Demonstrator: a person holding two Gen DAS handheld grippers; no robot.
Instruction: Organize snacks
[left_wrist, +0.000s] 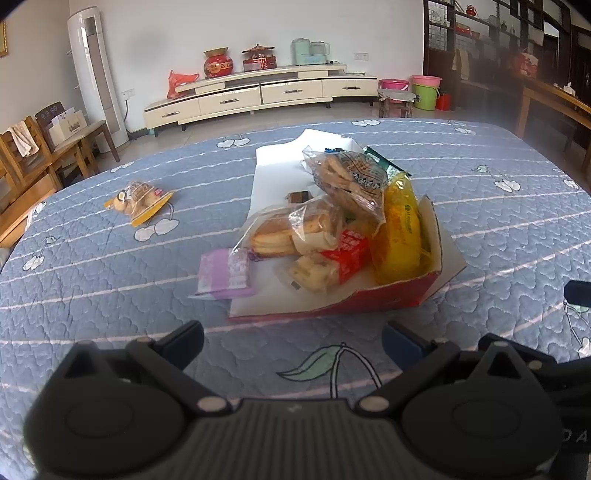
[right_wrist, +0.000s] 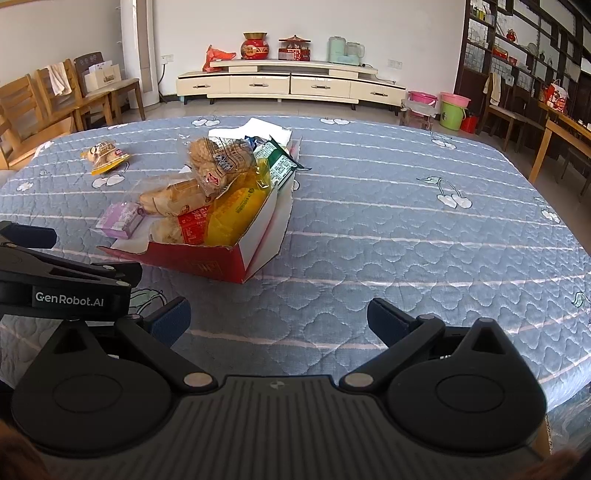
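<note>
A torn red and white cardboard box (left_wrist: 391, 295) (right_wrist: 207, 264) lies open on the blue quilted table. It holds several snack packs: a yellow bag (left_wrist: 400, 236) (right_wrist: 236, 212), a red pack (left_wrist: 347, 254), clear bags of biscuits (left_wrist: 351, 177) (right_wrist: 218, 158) and bread (left_wrist: 291, 230). A purple pack (left_wrist: 225, 273) (right_wrist: 120, 221) lies at the box's left edge. One small snack bag (left_wrist: 142, 201) (right_wrist: 105, 155) lies alone at the far left. My left gripper (left_wrist: 293, 345) is open and empty, just short of the box. My right gripper (right_wrist: 279, 323) is open and empty, to the right of the box.
The blue cherry-print quilt (right_wrist: 406, 221) covers the whole table. The left gripper's body (right_wrist: 66, 280) shows at the left of the right wrist view. Wooden chairs (left_wrist: 40, 155) stand beyond the left edge, a wooden table (right_wrist: 561, 140) to the right, and a low cabinet (left_wrist: 258, 92) at the far wall.
</note>
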